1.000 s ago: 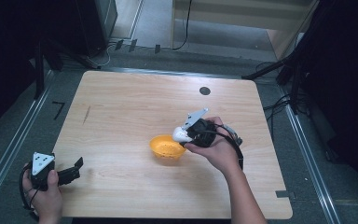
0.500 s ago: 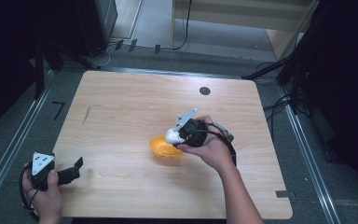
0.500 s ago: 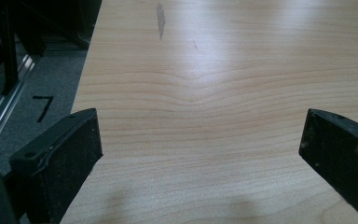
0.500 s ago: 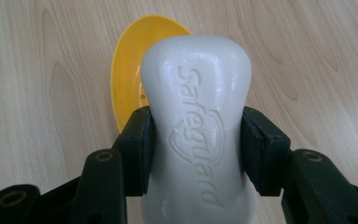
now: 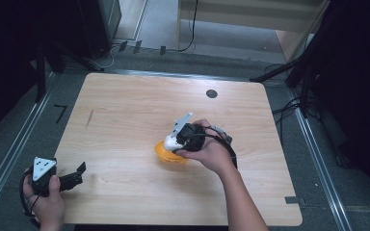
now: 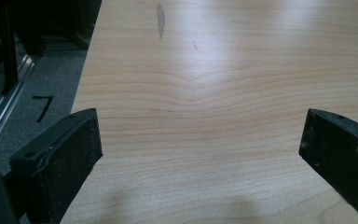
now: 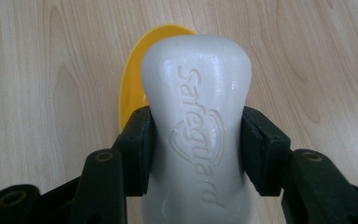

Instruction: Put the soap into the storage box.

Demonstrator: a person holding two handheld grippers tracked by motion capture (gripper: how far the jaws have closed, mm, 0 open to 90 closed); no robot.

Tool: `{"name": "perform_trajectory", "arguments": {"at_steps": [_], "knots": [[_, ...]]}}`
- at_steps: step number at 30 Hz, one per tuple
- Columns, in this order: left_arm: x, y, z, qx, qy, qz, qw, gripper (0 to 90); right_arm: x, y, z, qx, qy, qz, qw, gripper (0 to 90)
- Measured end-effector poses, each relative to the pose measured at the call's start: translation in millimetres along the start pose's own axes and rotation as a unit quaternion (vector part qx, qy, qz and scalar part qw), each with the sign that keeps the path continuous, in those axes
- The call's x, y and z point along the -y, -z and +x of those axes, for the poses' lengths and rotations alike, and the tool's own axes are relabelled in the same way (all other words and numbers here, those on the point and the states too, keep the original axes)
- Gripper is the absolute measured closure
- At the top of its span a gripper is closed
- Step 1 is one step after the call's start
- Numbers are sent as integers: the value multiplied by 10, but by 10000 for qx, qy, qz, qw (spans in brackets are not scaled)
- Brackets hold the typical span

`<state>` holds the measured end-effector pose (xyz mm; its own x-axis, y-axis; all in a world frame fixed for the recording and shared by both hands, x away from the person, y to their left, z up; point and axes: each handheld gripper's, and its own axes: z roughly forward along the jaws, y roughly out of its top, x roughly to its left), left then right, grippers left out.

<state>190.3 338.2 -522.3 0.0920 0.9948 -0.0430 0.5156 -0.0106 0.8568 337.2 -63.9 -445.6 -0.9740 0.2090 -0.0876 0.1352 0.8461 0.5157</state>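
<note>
Above a glossy yellow bowl [image 7: 131,88], smooth embossed white soap bar [image 7: 196,116] clamped in right claw [image 7: 196,154]; left claw [image 6: 200,154] apart.

In the right gripper view, the soap bar [image 7: 196,126] covers most of the yellow bowl [image 7: 133,93], leaving a crescent of rim at its left. The bar's near end runs off the bottom edge, and its flanks lie behind the right gripper [image 7: 196,154]'s pads. In the high view, the hand [image 5: 207,151] and gripper body cover much of the bowl [image 5: 166,155], and the soap [image 5: 169,142] is too small to read. In the left gripper view, both jaws of the left gripper [image 6: 200,149] are cut off by the frame edges. The desk [image 6: 205,70] runs past the top edge.
</note>
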Motion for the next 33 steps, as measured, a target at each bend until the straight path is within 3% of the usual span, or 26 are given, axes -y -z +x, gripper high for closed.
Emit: {"name": "perform_trajectory", "arguments": {"at_steps": [19, 33], "knots": [[0, 0, -1, -3, 0, -5, 10000, 0, -37, -158, -4, -182, 236, 188, 9994, 506], [0, 1, 0, 2, 3, 0, 10000, 0, -39, -283, -15, -240, 351, 474, 9980, 506]]}}
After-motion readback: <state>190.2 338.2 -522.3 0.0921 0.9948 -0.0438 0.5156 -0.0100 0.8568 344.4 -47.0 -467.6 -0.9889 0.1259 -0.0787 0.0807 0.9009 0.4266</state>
